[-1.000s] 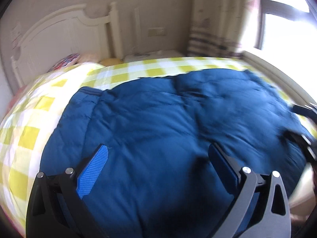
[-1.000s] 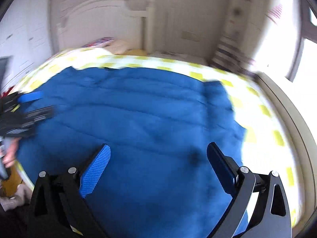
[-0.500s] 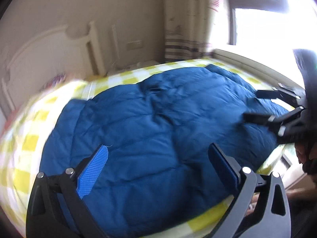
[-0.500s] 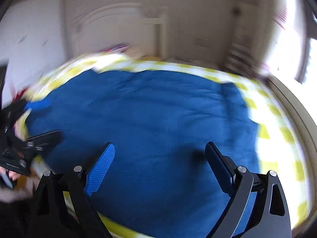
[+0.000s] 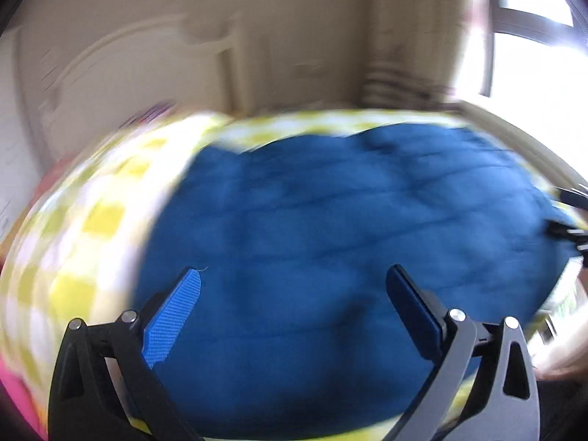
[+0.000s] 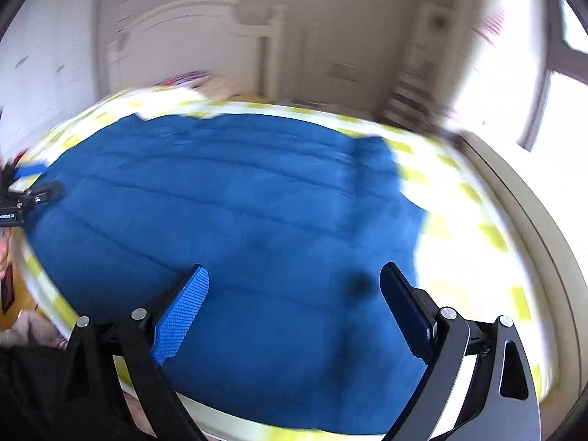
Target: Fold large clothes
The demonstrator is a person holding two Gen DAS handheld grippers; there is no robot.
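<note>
A large blue quilted garment [image 5: 349, 231] lies spread flat on a bed with a yellow and white checked sheet [image 5: 92, 220]. It also fills the right wrist view [image 6: 239, 228]. My left gripper [image 5: 294, 275] is open and empty, held above the garment's near left part. My right gripper [image 6: 292, 273] is open and empty above the garment's near right part. The left gripper's fingers show at the left edge of the right wrist view [image 6: 40, 191]. The right gripper's fingers show at the right edge of the left wrist view [image 5: 569, 231]. Both views are motion blurred.
A white headboard [image 6: 191, 40] stands at the far end of the bed, with a patterned pillow [image 6: 183, 78] below it. A curtain [image 6: 422, 84] and a bright window [image 6: 551, 103] are at the far right. A white wardrobe [image 6: 44, 66] stands at the left.
Both grippers have pulled back and risen over the near edge of the bed, and the views have swung. Both stay open and empty. The garment lies as before.
</note>
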